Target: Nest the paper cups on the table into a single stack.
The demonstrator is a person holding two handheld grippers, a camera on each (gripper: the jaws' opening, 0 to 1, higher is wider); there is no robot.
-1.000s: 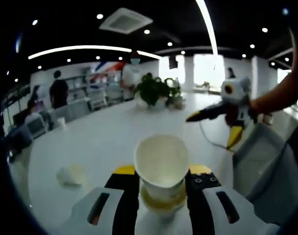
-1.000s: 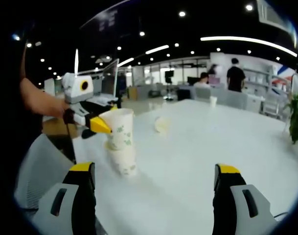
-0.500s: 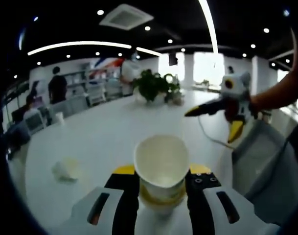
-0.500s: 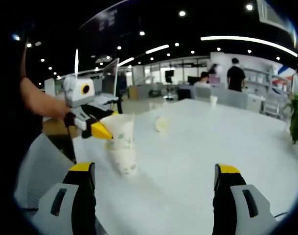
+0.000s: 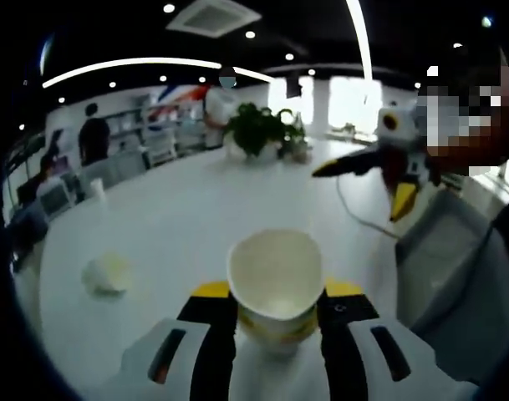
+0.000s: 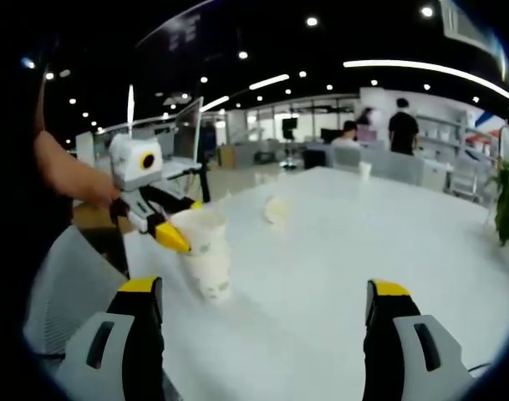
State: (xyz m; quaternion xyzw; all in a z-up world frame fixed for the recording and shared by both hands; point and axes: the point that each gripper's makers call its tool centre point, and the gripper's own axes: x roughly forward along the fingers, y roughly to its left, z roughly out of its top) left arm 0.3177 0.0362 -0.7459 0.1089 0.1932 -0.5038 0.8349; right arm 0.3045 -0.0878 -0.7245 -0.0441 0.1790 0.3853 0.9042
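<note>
In the left gripper view my left hand-held gripper [image 5: 277, 311] is closed on a paper cup [image 5: 276, 276], its two jaws pressed against either side of the cup just below the rim. The cup's open mouth faces the camera and its pale inside is bare. It sits in a second cup [image 5: 275, 326], whose yellowish rim rings it just beneath.

In the right gripper view that same left hand-held gripper [image 6: 180, 230] comes in from the left, held by my forearm [image 6: 68, 177], with its yellow-tipped jaws around the upper cup [image 6: 197, 232]. The lower cup [image 6: 212, 276] stands on the white desk [image 6: 338, 251] directly under it, and the upper one is seated in it. Both carry a faint green print.

My right hand-held gripper [image 6: 267, 305] holds nothing: its jaws stand wide apart, with the bare desk between them. In the left gripper view it [image 5: 363, 184] hangs above the desk's far right side, jaws spread, with a cable [image 5: 354, 227] trailing from it over the surface.

Another paper cup [image 5: 105, 274] lies on its side on the desk, well apart from the stack; it shows in the right gripper view [image 6: 276, 210] beyond the stack. A further small cup [image 6: 364, 172] stands near the desk's far end. A potted plant [image 5: 258, 134] sits at the desk's far edge in the left gripper view.
</note>
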